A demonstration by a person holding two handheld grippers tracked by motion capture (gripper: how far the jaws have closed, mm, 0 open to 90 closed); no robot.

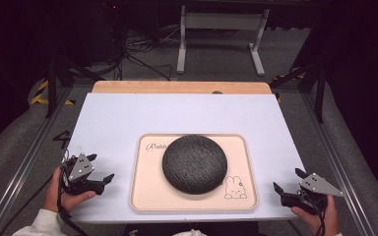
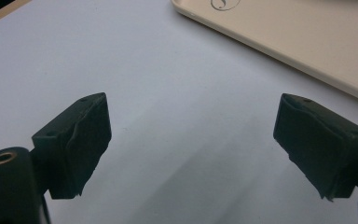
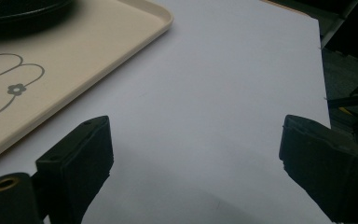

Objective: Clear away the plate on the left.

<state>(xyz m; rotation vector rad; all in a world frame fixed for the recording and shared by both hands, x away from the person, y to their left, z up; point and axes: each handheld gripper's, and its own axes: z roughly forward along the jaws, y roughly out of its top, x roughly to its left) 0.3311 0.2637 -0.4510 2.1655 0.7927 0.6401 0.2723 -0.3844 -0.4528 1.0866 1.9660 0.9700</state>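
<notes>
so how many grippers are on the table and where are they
2: the left gripper beside the tray's left edge, the right gripper beside its right edge, both with jaws open.

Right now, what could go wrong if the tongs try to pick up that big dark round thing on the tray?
1. The dark dome is wide and rounded, so one pair of open tongs may slip off it.
2. It sits on a light tray that could slide on the smooth white table if pushed.
3. The left tongs and right tongs start on opposite sides; uneven lifting might tip it.
</notes>
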